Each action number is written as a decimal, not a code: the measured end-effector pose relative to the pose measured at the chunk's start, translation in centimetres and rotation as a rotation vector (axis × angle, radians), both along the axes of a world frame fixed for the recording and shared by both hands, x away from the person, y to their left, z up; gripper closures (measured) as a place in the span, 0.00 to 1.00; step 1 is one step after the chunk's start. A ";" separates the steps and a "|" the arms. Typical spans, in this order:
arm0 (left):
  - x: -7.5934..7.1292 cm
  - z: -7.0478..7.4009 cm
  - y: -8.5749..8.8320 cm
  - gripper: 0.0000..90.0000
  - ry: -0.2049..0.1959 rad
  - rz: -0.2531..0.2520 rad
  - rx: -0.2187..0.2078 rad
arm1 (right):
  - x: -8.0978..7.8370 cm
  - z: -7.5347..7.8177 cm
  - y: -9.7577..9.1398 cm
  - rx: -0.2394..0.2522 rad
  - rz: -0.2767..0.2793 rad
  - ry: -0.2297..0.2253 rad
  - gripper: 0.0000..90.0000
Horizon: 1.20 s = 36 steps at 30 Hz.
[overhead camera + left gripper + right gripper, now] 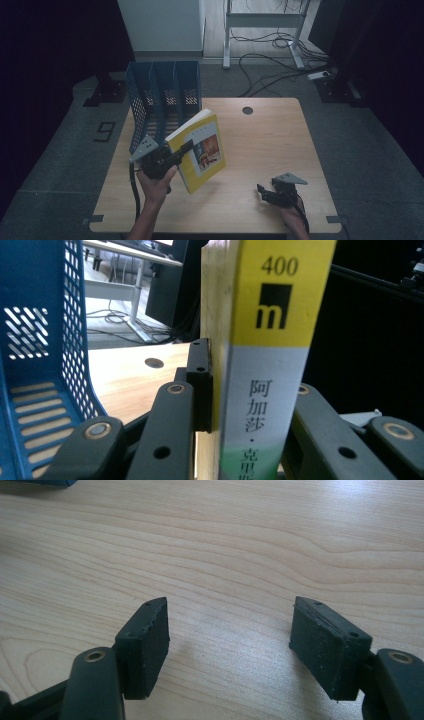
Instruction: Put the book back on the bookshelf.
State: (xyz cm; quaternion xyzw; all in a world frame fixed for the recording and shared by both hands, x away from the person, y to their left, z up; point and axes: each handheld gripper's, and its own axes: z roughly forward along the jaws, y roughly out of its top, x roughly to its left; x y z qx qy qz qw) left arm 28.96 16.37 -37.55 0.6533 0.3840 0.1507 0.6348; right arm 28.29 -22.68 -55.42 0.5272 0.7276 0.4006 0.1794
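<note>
Left gripper (186, 148), left of centre in the high view, has its fingers (200, 385) clenched on a yellow book (199, 150), one pad pressed against the cover near the spine. The book is held tilted and clear of the wooden surface (270, 145), just right of the blue file rack (162, 97), which stands in the upper left of that surface. The rack's compartments, as far as visible, hold nothing. Right gripper (261, 192), lower right, sits low over the surface, fingers (145, 645) released and spread, nothing between them.
</note>
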 end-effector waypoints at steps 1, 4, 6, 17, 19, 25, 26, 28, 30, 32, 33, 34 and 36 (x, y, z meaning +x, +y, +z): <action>0.0 0.1 0.0 0.84 -0.004 0.001 0.001 | 0.0 0.0 0.0 -0.001 -0.001 0.000 0.35; 0.2 0.5 0.0 0.84 -0.007 0.005 0.008 | 0.0 0.0 0.1 -0.008 -0.004 -0.002 0.35; 0.2 0.6 0.0 0.84 -0.009 0.007 0.007 | 0.0 0.0 0.1 -0.008 -0.006 -0.002 0.35; 0.4 1.7 0.5 0.84 -0.023 0.021 0.001 | 0.1 0.0 0.3 -0.030 -0.020 -0.006 0.36; 0.5 1.8 0.6 0.84 -0.024 0.026 -0.001 | 0.1 0.0 0.5 -0.043 -0.024 -0.006 0.36; 0.7 2.0 0.9 0.84 -0.030 0.042 -0.002 | 0.0 0.0 0.9 -0.086 -0.030 -0.012 0.35; 0.7 2.1 0.9 0.84 -0.032 0.046 -0.004 | 0.0 0.0 1.0 -0.094 -0.030 -0.015 0.35; 0.8 2.3 1.0 0.84 -0.034 0.050 -0.005 | 0.0 0.0 1.1 -0.102 -0.030 -0.016 0.35; 0.9 2.4 1.1 0.84 -0.035 0.054 -0.005 | 0.0 0.0 1.2 -0.108 -0.031 -0.016 0.35; 0.9 2.6 1.2 0.84 -0.038 0.059 -0.004 | 0.1 0.0 1.3 -0.114 -0.031 -0.018 0.35; 1.0 2.7 1.2 0.84 -0.040 0.062 -0.003 | 0.1 0.0 1.3 -0.119 -0.031 -0.019 0.35; 1.0 2.8 1.3 0.84 -0.042 0.064 -0.004 | 0.1 0.0 1.4 -0.125 -0.031 -0.020 0.35; 1.0 2.9 1.4 0.84 -0.045 0.068 -0.005 | 0.1 0.0 1.4 -0.128 -0.030 -0.021 0.35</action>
